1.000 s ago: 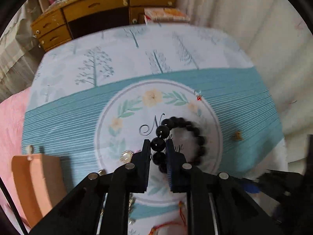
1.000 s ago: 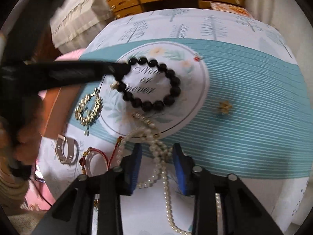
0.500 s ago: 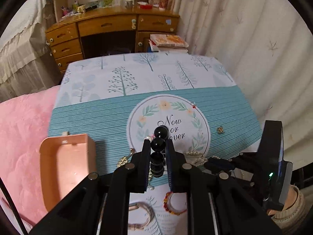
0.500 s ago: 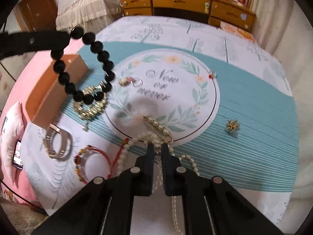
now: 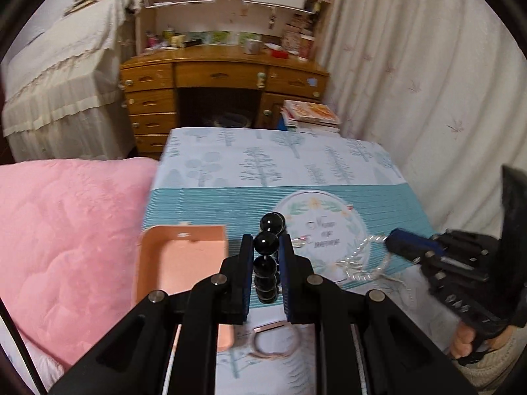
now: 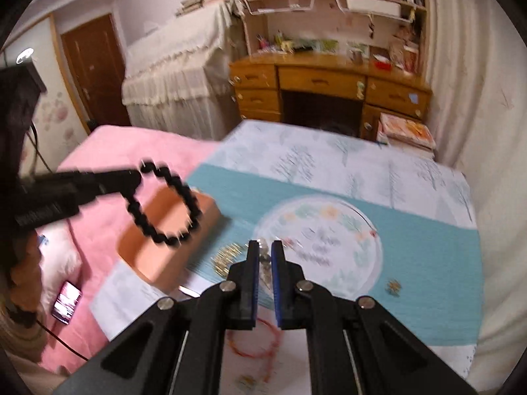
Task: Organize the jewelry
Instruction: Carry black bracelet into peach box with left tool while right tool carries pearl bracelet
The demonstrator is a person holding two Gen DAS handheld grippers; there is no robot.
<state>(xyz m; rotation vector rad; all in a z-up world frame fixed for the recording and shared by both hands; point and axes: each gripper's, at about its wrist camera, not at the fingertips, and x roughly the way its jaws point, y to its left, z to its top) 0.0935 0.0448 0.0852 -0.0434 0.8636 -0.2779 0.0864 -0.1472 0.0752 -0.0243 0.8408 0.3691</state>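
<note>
My left gripper (image 5: 266,247) is shut on a black bead bracelet (image 5: 267,260), lifted above the table's left side beside an open peach jewelry box (image 5: 178,263). In the right wrist view the bracelet (image 6: 168,204) hangs from the left gripper (image 6: 135,177) over the box (image 6: 171,240). My right gripper (image 6: 264,253) is shut on a pearl necklace (image 5: 362,263), whose strand rises off the cloth to its tips (image 5: 395,250) in the left wrist view.
The table has a teal and white cloth (image 6: 411,230) with a round floral print. A gold chain (image 6: 227,256), a red cord bracelet (image 6: 257,339), a small gold stud (image 6: 393,286) and a rose-gold bangle (image 5: 273,345) lie on it. A pink quilt (image 5: 66,230) lies left; a phone (image 6: 66,301) rests there.
Both grippers rose and drew back. The left carried the black bracelet left toward the box. The right closed on the pearl necklace and lifted it.
</note>
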